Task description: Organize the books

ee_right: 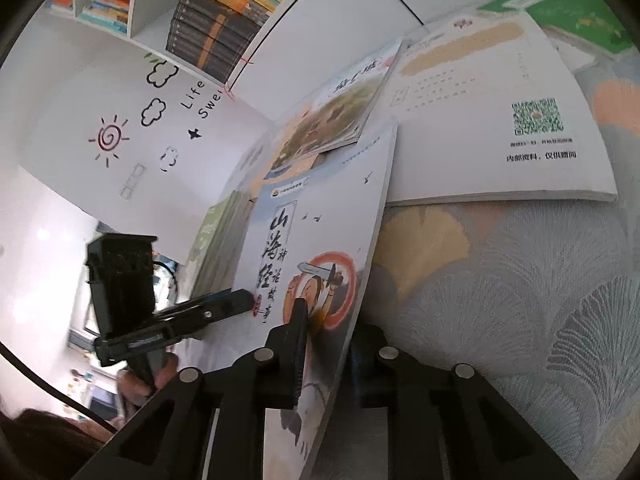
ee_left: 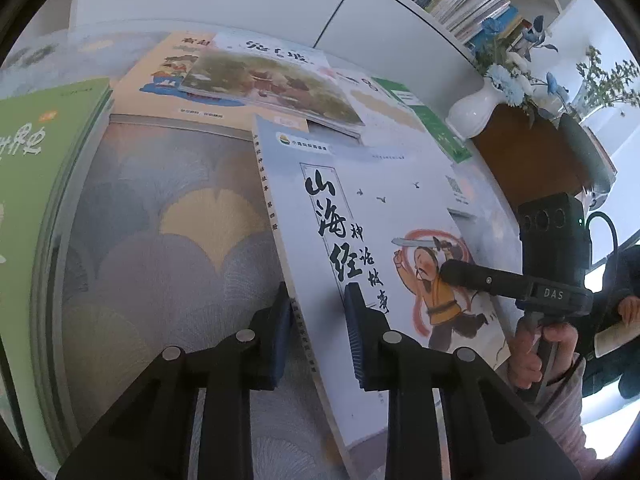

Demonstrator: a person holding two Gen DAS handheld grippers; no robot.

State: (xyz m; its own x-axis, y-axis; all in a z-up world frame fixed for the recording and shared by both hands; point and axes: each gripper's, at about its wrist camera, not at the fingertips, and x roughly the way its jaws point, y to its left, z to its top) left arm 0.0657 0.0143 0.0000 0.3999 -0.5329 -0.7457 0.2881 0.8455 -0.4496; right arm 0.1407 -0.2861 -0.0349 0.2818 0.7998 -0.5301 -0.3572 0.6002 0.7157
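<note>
A white storybook with black brush lettering and a cartoon swordsman is held tilted above the table by both grippers. My left gripper is shut on its spine edge, blue pads pressing each side. In the right wrist view the same book stands on edge, and my right gripper is shut on its opposite edge, one finger on the cover and the other hidden behind. The right gripper reaches in over the swordsman picture. The left gripper shows on the far side.
Loose books lie on the fan-patterned tablecloth: a green book, an orange one, a picture book, and a white back cover with a QR code. A white vase of blue flowers and bookshelves stand behind.
</note>
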